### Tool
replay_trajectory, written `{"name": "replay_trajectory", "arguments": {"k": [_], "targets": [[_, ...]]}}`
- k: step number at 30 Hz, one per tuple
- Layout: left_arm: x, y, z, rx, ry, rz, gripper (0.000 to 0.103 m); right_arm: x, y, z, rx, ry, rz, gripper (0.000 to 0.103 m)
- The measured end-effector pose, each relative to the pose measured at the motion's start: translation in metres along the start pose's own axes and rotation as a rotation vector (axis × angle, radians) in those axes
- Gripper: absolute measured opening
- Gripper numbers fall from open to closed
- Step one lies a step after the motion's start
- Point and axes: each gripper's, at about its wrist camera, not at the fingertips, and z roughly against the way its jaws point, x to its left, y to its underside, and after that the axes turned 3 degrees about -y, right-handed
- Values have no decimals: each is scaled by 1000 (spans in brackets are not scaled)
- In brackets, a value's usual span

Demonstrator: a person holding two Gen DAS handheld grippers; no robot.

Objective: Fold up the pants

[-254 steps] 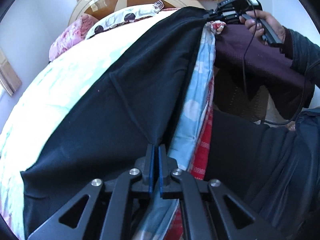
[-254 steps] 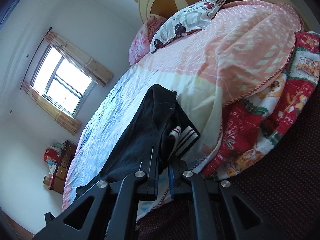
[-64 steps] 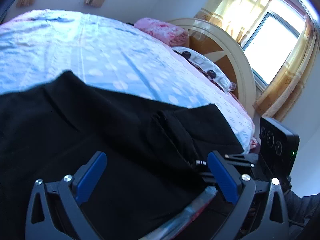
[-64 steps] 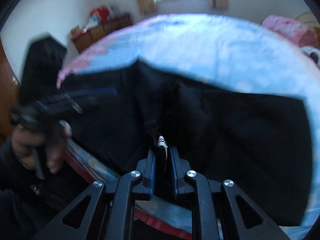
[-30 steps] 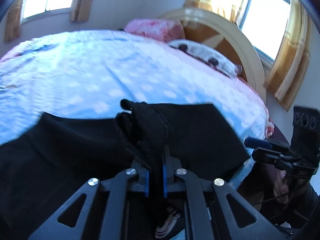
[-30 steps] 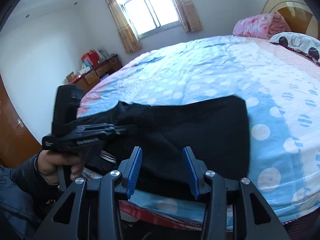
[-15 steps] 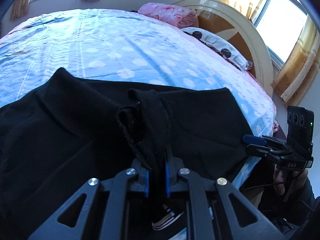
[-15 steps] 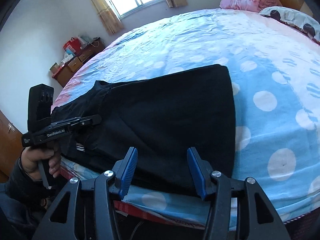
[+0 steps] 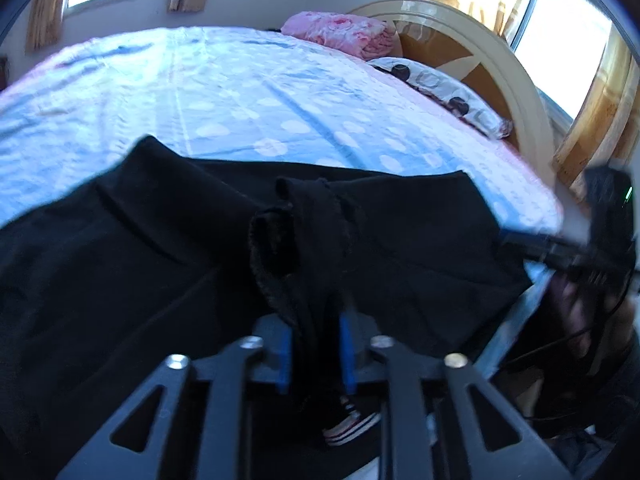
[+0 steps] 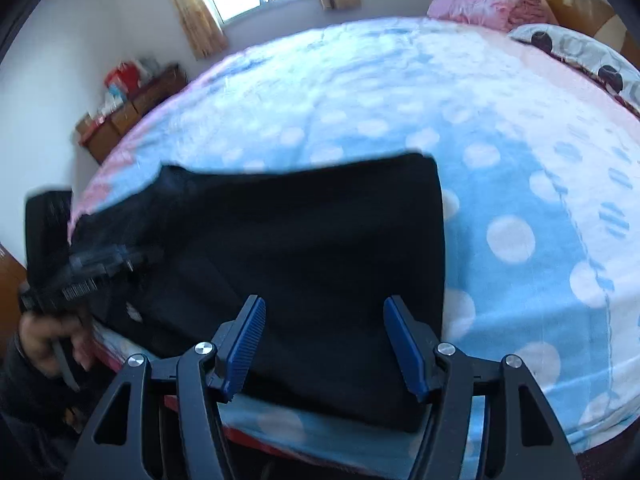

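Black pants [image 9: 140, 264] lie spread along the near edge of the bed, also in the right wrist view [image 10: 320, 240]. My left gripper [image 9: 316, 344] is shut on a bunched fold of the pants, with a striped cuff [image 9: 352, 424] hanging below the jaws. It shows in the right wrist view [image 10: 136, 258] at the pants' left end. My right gripper [image 10: 324, 344] is open and empty, just above the pants' near right part. It shows blurred in the left wrist view [image 9: 532, 240] at the right.
The bed has a blue polka-dot cover [image 10: 500, 168]. Pink bedding [image 9: 340, 32], a spotted pillow [image 9: 448, 92] and a curved headboard [image 9: 500, 64] are at the far end. A wooden dresser [image 10: 132, 108] stands by the far wall. A red quilt edge [image 10: 116, 356] hangs below.
My left gripper's jaws have parted a little around the bunched fabric it holds. My right gripper, which let go about a second ago, has opened wider and moved in over the pants.
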Motion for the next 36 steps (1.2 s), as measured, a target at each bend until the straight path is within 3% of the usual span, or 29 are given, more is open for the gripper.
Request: {"name": "replay_trajectory", "arguments": {"k": [1, 4, 6, 10, 15, 17, 19, 21, 24, 27, 30, 33, 36], "targets": [[-1, 0, 1, -7, -27, -16, 43, 6, -8, 1, -19, 26, 37, 63], [-4, 0, 3, -18, -92, -50, 53, 13, -29, -8, -63, 108, 108, 63], [-3, 0, 0, -8, -101, -63, 54, 12, -40, -20, -59, 141, 110, 63], [1, 0, -2, -10, -95, -65, 55, -3, -53, -62, 42, 121, 63, 65], [2, 1, 1, -12, -92, -61, 55, 13, -51, -48, 6, 188, 82, 70], [2, 1, 4, -15, -88, -50, 58, 27, -43, -31, -46, 173, 90, 70], [3, 2, 8, -24, -99, -43, 70, 44, -33, -24, -61, 146, 118, 70], [4, 3, 14, -42, -97, -40, 71, 64, -21, -22, -68, 98, 152, 70], [6, 4, 20, -51, -108, -36, 72, 96, -6, -32, -44, 46, 232, 70], [12, 6, 28, -74, -129, -23, 81, 118, 4, -48, -19, 20, 300, 70], [23, 6, 38, -97, -142, 9, 82, 131, 17, -73, 85, -44, 337, 70], [36, 10, 49, -113, -161, 37, 85, 144, 28, -79, 50, -7, 404, 70], [52, 15, 63, -130, -187, 63, 88, 146, 23, -80, 74, -57, 409, 70]]}}
